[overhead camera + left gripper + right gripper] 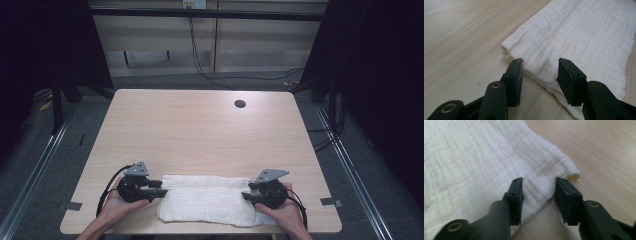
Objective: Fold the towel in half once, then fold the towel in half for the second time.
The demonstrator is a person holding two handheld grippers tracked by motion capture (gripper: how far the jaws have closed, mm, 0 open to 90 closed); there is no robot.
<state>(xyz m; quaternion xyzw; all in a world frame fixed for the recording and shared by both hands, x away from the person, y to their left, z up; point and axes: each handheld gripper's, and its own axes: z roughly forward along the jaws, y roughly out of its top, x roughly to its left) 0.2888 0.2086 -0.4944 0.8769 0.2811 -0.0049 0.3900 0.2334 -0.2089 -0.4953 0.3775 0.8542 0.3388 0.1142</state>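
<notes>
Jaws apart over wooden table

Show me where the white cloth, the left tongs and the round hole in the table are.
white cloth (pixel 207 199): high view, middle of the folded fabric.
left tongs (pixel 161 187): high view, between the tips at the cloth's left end.
round hole (pixel 240 104): high view, centre of the dark opening.
</notes>
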